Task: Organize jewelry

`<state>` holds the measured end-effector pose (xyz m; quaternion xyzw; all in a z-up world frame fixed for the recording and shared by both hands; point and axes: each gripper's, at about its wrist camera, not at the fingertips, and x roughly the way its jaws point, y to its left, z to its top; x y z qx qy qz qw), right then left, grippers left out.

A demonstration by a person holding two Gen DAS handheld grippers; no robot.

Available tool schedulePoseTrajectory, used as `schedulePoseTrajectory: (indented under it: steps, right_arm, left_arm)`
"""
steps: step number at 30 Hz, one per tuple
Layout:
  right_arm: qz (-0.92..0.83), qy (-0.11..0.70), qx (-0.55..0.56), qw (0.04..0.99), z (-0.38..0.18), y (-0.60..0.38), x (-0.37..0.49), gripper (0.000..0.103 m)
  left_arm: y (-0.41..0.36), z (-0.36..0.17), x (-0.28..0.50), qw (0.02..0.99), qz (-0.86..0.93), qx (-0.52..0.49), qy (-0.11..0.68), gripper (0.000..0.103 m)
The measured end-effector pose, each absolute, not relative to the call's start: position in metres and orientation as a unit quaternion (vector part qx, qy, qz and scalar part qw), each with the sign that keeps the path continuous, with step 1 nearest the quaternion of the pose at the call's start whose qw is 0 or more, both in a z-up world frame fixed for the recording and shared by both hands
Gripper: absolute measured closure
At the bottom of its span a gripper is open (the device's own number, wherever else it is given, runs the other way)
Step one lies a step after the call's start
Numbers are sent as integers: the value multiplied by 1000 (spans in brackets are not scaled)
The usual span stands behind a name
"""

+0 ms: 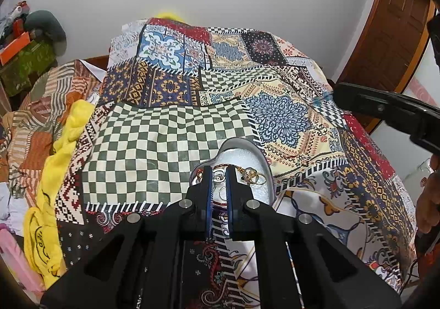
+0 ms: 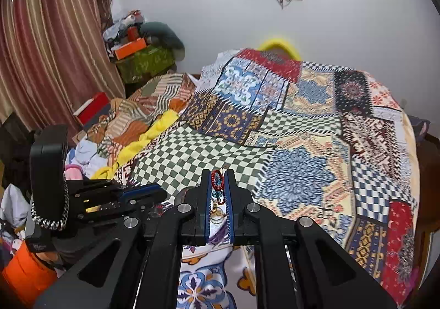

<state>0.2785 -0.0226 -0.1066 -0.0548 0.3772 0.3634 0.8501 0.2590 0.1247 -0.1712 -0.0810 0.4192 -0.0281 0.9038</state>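
Right gripper (image 2: 219,171) clamped narrow on red beaded bracelet with blue charm (image 2: 218,181), raised over patchwork quilt (image 2: 297,179). Left gripper (image 1: 219,171) narrow, apparently empty, over heart-shaped silver tray (image 1: 239,148) holding gold rings (image 1: 254,174). Mid-transfer; next, probably lowering bracelet into tray.

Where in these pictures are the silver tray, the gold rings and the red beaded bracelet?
silver tray (image 1: 242,145): left wrist view, bare upper part of its shiny inside.
gold rings (image 1: 254,175): left wrist view, middle of the cluster lying in the tray.
red beaded bracelet (image 2: 215,182): right wrist view, red beads between the right hand-held gripper's fingers.
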Motion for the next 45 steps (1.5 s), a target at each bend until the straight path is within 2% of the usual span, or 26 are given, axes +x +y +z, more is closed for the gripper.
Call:
schedulePoseTrajectory:
  steps: [13, 25, 27, 28, 31, 34, 45]
  right_arm:
    - [369, 448, -92, 809, -162, 21, 305, 95]
    - [366, 468, -123, 795, -180, 31, 306, 95]
    - [364, 465, -126, 797, -178, 31, 304, 91]
    - [364, 462, -126, 799, -176, 30, 302, 86]
    - [361, 452, -127, 806, -170, 28, 299, 75]
    - [357, 442, -132, 812, -163, 26, 293, 73]
    - [349, 416, -126, 830, -132, 3, 264, 72]
  left_arm:
    - [120, -213, 280, 887, -54, -89, 449, 96]
    - [117, -210, 278, 899, -45, -71, 431, 96]
    - [116, -208, 275, 899, -41, -64, 431, 96]
    - [116, -207, 273, 900, -39, -62, 430, 95]
    - [117, -203, 266, 901, -34, -59, 429, 89]
    - [119, -194, 255, 905, -23, -59, 420, 74]
    - [121, -146, 215, 921, -1, -49, 386, 73]
